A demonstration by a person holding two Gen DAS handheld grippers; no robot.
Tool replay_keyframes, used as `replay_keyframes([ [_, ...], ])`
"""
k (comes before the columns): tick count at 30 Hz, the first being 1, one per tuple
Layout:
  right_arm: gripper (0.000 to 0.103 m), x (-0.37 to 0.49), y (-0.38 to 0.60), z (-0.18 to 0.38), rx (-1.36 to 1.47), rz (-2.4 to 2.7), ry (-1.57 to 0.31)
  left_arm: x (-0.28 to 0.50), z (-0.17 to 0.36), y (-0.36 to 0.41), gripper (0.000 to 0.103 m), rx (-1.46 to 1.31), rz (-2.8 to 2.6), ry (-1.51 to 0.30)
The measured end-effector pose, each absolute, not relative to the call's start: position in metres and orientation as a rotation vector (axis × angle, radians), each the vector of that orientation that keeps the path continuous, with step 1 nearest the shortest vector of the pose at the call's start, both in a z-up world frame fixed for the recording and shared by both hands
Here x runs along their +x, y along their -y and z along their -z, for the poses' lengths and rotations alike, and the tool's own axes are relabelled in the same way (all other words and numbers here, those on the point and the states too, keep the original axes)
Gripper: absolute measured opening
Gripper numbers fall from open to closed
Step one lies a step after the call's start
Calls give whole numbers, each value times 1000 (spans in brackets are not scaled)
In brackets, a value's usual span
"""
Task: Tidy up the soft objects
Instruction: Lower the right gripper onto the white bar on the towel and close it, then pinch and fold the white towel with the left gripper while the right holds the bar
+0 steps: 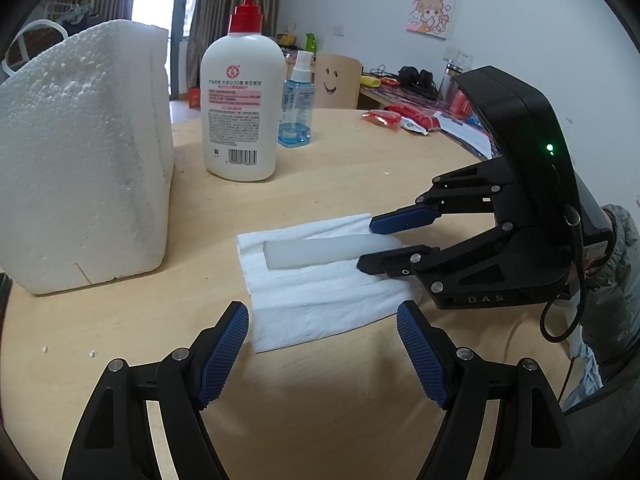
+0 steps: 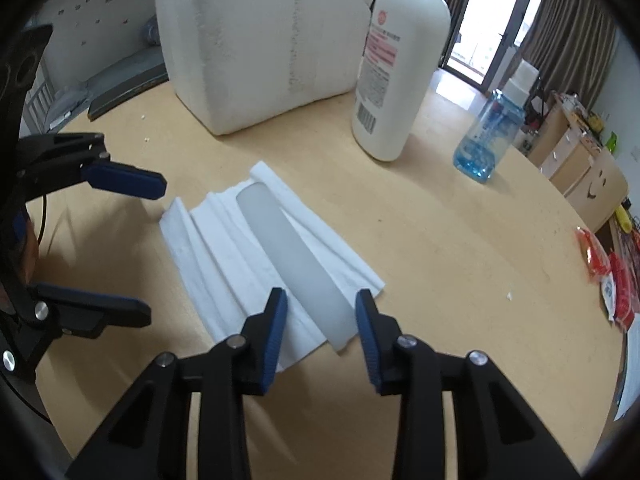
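A white folded tissue (image 1: pixel 320 300) (image 2: pixel 224 264) lies flat on the round wooden table (image 1: pixel 320 400). A translucent white soft strip (image 1: pixel 320 254) (image 2: pixel 292 260) lies on top of it. My right gripper (image 2: pixel 322 300) (image 1: pixel 366 244) is open, its fingers on either side of the near end of the strip without closing on it. My left gripper (image 1: pixel 322 316) (image 2: pixel 146 248) is open and empty, hovering just before the tissue's edge, a little apart from it.
A white foam block (image 1: pixel 80 160) (image 2: pixel 260 40) stands behind the tissue. A white pump bottle with a red cap (image 1: pixel 240 100) (image 2: pixel 400 68) and a small blue spray bottle (image 1: pixel 296 108) (image 2: pixel 490 136) stand beside it. Red snack packets (image 1: pixel 384 118) (image 2: pixel 608 276) lie near the table edge.
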State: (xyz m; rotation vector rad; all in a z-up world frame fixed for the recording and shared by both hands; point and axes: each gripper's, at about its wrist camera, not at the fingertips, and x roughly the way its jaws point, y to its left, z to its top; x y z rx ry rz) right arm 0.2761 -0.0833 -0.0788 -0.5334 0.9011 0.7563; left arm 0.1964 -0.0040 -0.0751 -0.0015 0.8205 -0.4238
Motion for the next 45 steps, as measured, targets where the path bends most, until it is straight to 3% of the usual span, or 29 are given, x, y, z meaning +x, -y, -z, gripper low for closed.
replay_keyframes([
  [5, 40, 279, 85, 78, -526, -755, -907, 192, 73, 4, 78, -2, 424, -810],
  [11, 14, 282, 88, 77, -495, -759, -913, 190, 72, 3, 78, 3, 402, -809],
  [30, 12, 246, 140, 60, -220, -754, -928, 198, 78, 31, 76, 21, 443, -857],
  [32, 12, 241, 143, 63, -209, -750, -934, 199, 79, 36, 67, 33, 446, -865],
  [36, 12, 236, 148, 64, -193, -746, -935, 202, 87, 47, 59, 77, 429, -902],
  [42, 12, 234, 154, 65, -182, -739, -937, 207, 94, 50, 27, 107, 375, -927],
  [44, 12, 233, 155, 64, -181, -737, -934, 208, 94, 50, 10, 114, 363, -930],
  [45, 12, 232, 155, 64, -182, -737, -933, 209, 94, 50, 7, 116, 359, -930],
])
